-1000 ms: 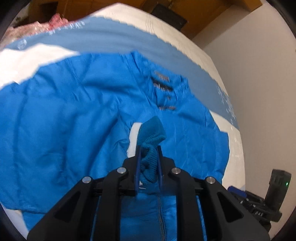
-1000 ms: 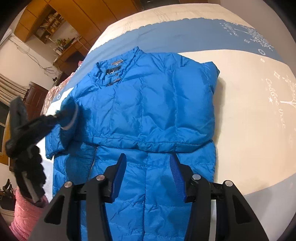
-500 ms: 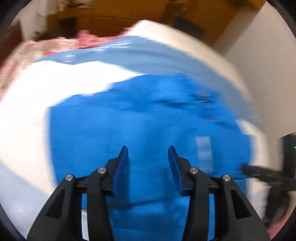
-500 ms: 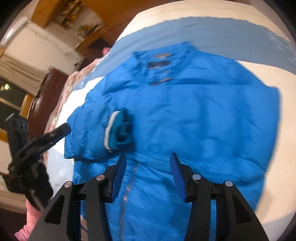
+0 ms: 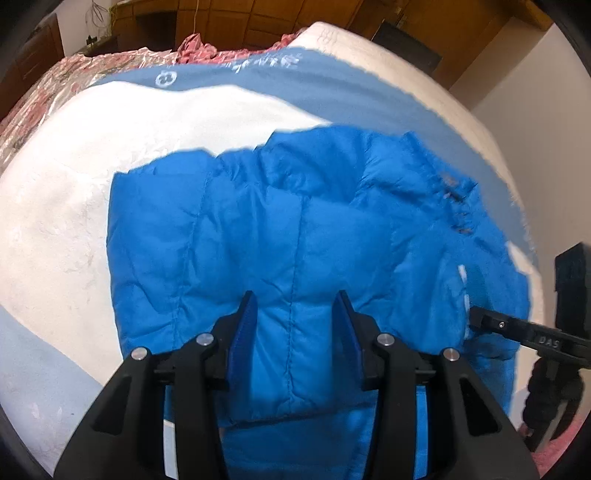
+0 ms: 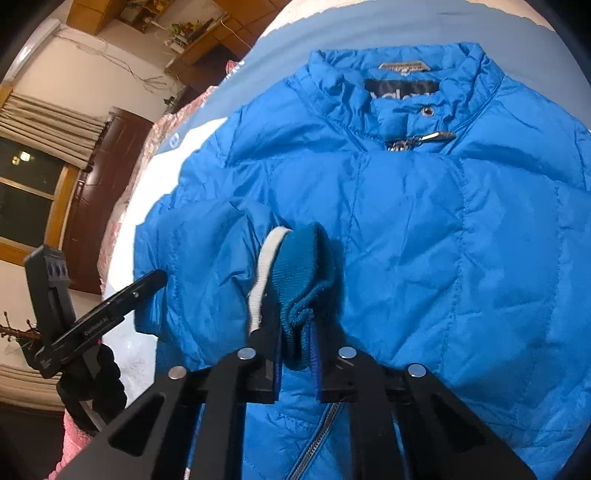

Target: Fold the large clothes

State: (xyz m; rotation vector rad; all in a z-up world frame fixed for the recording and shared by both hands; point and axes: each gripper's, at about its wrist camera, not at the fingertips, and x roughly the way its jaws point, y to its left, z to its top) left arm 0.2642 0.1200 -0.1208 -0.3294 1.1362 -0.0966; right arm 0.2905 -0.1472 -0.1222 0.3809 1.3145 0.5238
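A bright blue puffer jacket (image 5: 295,236) lies spread on the bed, collar (image 6: 402,88) at the far side, with both sleeves folded across its body. My left gripper (image 5: 295,325) is open and empty, low over the folded sleeve. My right gripper (image 6: 295,350) is closed around the knit sleeve cuff (image 6: 299,280), teal with a white band, at the jacket's left side. The zipper (image 6: 314,443) runs below it. Each gripper shows at the edge of the other's view: the right one (image 5: 517,328) and the left one (image 6: 107,310).
The bed (image 5: 55,221) has a white and pale blue cover. A pink floral quilt (image 5: 74,74) lies at its far edge. Wooden cabinets (image 5: 240,18) stand behind, a wall (image 5: 546,92) to the right, and a window with curtains (image 6: 33,155) to the left.
My left gripper let go of the sleeve cuff, opened and swung left over the other sleeve. My right gripper moved left to the cuff and closed on it.
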